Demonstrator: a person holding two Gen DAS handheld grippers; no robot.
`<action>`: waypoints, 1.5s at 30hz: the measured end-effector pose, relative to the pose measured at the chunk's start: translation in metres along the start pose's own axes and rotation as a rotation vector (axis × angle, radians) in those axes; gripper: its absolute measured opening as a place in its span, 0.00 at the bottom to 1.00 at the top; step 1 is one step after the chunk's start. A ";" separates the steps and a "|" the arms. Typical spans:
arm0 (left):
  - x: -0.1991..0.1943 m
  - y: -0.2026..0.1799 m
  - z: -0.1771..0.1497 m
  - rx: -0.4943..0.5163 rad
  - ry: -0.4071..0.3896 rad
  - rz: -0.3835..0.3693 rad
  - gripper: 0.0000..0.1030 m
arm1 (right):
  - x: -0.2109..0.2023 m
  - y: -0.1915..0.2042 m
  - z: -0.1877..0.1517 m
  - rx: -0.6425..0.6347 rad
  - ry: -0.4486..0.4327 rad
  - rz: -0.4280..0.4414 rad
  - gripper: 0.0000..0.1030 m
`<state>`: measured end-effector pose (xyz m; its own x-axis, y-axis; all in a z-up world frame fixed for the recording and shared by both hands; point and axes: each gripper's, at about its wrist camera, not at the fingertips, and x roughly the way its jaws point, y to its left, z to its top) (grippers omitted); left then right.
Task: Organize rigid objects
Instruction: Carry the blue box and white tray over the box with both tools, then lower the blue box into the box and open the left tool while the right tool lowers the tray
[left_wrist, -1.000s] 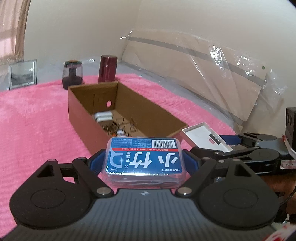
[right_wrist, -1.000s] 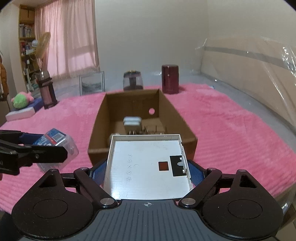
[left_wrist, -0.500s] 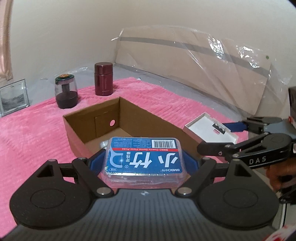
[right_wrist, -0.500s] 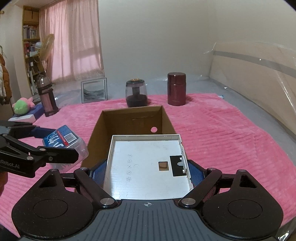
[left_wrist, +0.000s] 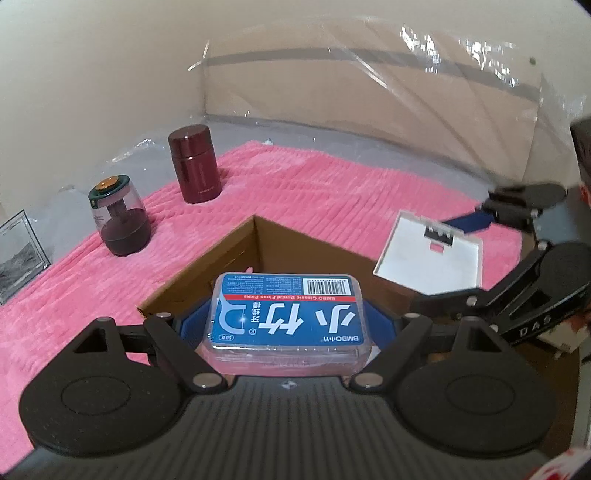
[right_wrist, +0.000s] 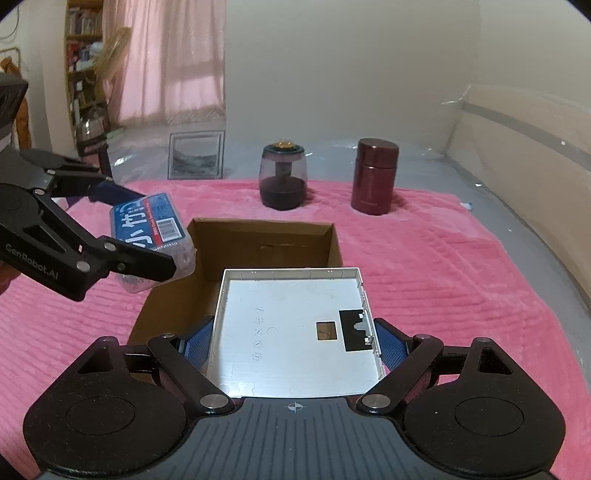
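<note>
My left gripper (left_wrist: 288, 325) is shut on a clear floss-pick box with a blue label (left_wrist: 286, 317) and holds it above the near left corner of the open cardboard box (left_wrist: 236, 254). In the right wrist view the floss-pick box (right_wrist: 153, 229) hangs over the cardboard box's left wall (right_wrist: 170, 299). My right gripper (right_wrist: 293, 339) is shut on a flat white plastic tray lid (right_wrist: 291, 332), held level over the cardboard box's near end. The lid also shows in the left wrist view (left_wrist: 428, 256). The cardboard box's contents are hidden.
A dark red canister (right_wrist: 375, 181) and a dark-based clear jar (right_wrist: 282, 177) stand behind the cardboard box on the pink blanket (right_wrist: 443, 266). A framed picture (right_wrist: 195, 155) leans further back. A plastic-wrapped board (left_wrist: 388, 88) stands on the right.
Both grippers rose and moved forward over the cardboard box with their loads. The left gripper swung to the right, toward the box's corner. The box's contents have dropped out of view.
</note>
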<state>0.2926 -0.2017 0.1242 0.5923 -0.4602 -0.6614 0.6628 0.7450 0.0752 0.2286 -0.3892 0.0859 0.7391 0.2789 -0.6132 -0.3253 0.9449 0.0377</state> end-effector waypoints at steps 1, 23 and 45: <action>0.005 0.002 0.000 0.012 0.011 0.001 0.80 | 0.006 0.000 0.003 -0.015 0.006 0.004 0.83; 0.109 0.011 -0.019 0.562 0.277 0.049 0.81 | 0.117 0.019 -0.002 -0.592 0.183 -0.007 0.83; 0.163 0.032 -0.034 0.716 0.397 0.050 0.81 | 0.182 0.037 -0.038 -0.924 0.396 0.065 0.83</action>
<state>0.3948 -0.2363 -0.0071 0.5119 -0.1292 -0.8493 0.8512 0.2094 0.4812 0.3284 -0.3099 -0.0542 0.5091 0.0889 -0.8561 -0.8120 0.3793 -0.4435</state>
